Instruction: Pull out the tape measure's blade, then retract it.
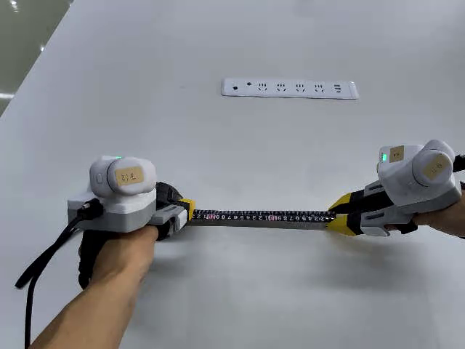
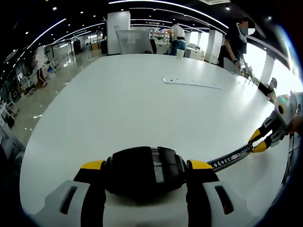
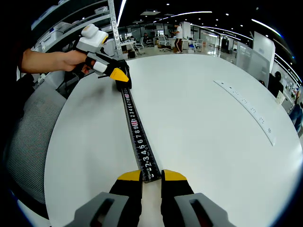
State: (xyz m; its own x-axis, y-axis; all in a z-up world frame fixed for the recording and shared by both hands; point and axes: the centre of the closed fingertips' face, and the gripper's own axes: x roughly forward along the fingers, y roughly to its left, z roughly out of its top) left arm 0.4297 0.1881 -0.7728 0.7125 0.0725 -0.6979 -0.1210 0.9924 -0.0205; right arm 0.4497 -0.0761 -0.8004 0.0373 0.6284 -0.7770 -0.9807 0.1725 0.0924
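One power strip (image 1: pixel 289 89) lies far back — left fingers (image 2: pixel 93 165) clamp the tape measure (image 2: pixel 144 172), right fingers (image 3: pixel 129 176) pinch its blade (image 1: pixel 261 216).

Table (image 1: pixel 240 138): smooth white top, matt with a faint sheen. My tape measure case (image 2: pixel 144 172): black ribbed plastic, semi-gloss. The blade (image 1: pixel 261 216): dark satin strip, printed white numerals. My left gripper (image 1: pixel 183 211) and right gripper (image 3: pixel 151 176): matt white-grey plastic shells, smooth yellow tips. Power strip (image 1: pixel 289 89): smooth white plastic.

Ceiling strip lights (image 3: pixel 122 10) brightly, evenly light the white table (image 1: pixel 290 43); shadows soft, fisheye edges bent.
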